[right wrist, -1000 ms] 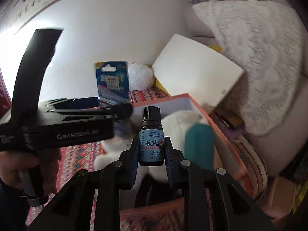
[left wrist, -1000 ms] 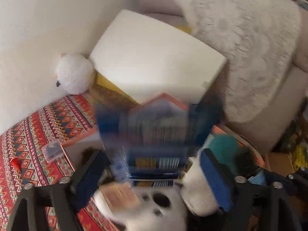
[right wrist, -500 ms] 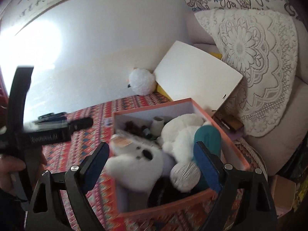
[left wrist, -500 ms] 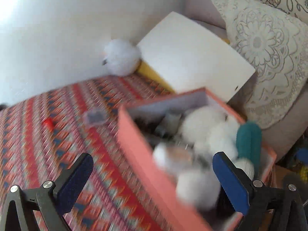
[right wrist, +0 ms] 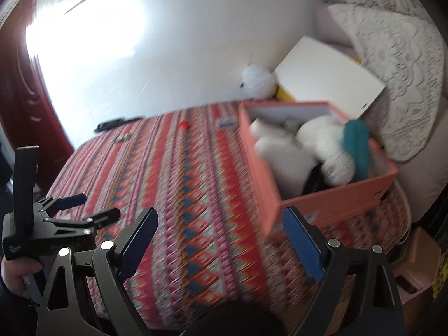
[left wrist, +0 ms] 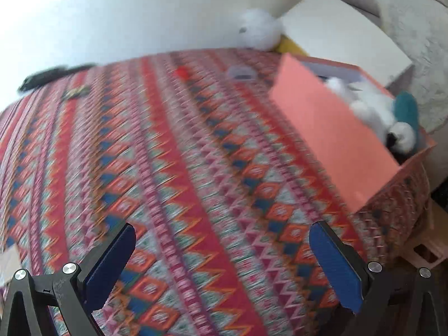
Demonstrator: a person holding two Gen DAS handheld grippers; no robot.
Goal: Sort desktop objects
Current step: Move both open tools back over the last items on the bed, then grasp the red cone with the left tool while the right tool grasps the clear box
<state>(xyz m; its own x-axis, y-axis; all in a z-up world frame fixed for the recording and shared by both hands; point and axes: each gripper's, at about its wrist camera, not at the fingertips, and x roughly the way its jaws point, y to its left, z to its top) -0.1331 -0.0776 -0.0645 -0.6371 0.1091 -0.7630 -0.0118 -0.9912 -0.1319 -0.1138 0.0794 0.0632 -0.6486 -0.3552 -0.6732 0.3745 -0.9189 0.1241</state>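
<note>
Ahead of both grippers and off to their right, the open coral-pink cardboard box (right wrist: 330, 196) sits on the table under its red patterned woven cloth (left wrist: 196, 168), already stuffed with white plush toys (right wrist: 319, 140) and a teal felt piece (right wrist: 357, 142). The left gripper (left wrist: 221, 263) and the right gripper (right wrist: 221, 243) both hang released, blue pads spread wide with nothing between them.

The step in hand looks like reaching for the next loose item. Far ahead of the left gripper lie a small red piece (left wrist: 182, 72), a small clear plastic case (left wrist: 241, 72), a small dark clip-like item (left wrist: 75, 93) and a black object (left wrist: 47, 77) at the table's far edge. To do it well, one gripper should settle on a single item, come down squarely over it and close only once the pads bracket it; the flat case may need an edge grip.

Nothing stands between the grippers and those items. A round white plush ball (right wrist: 257, 81) and a white board (right wrist: 327, 78) lean at the wall beyond the box.
</note>
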